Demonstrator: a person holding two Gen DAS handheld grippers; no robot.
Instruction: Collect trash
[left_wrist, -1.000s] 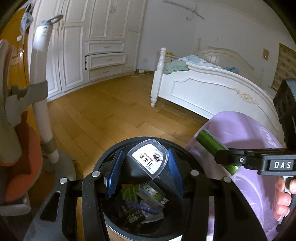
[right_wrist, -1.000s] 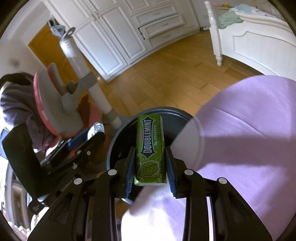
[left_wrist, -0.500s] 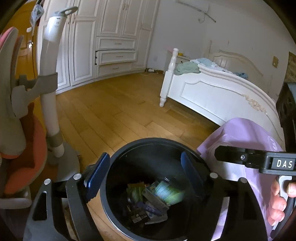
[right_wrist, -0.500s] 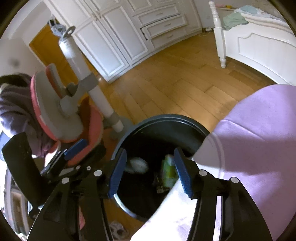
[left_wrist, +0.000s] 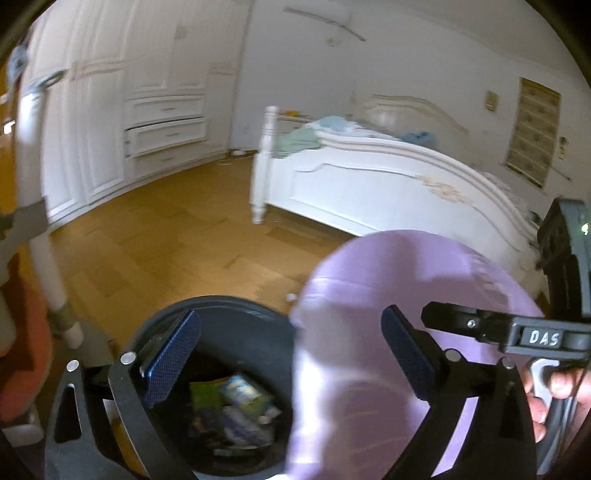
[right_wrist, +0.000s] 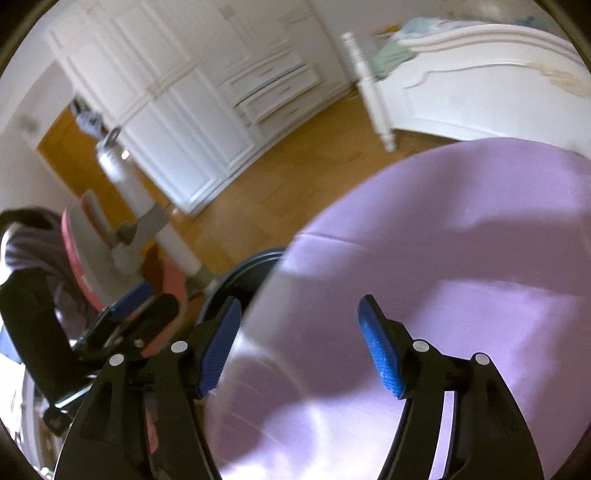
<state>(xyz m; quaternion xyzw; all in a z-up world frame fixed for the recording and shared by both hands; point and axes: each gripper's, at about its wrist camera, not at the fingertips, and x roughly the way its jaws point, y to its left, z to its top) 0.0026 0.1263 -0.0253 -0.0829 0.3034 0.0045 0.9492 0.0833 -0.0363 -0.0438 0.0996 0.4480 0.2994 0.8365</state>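
Left gripper (left_wrist: 291, 362): jaws just opening, now wide and empty; white eye-drop box gone from between them, now somewhere among the wrappers (left_wrist: 232, 413) in the bin (left_wrist: 221, 306). Right gripper (right_wrist: 299, 347): jaws just opening too, empty; green gum pack gone from the pads, likewise dropped, not clearly made out now. Both views shifted sideways off the bin and over the purple cloth (right_wrist: 461, 240): bin only partly under the left gripper, only a sliver of rim (right_wrist: 247, 266) left in the right view. Both pictures blurred by the move.
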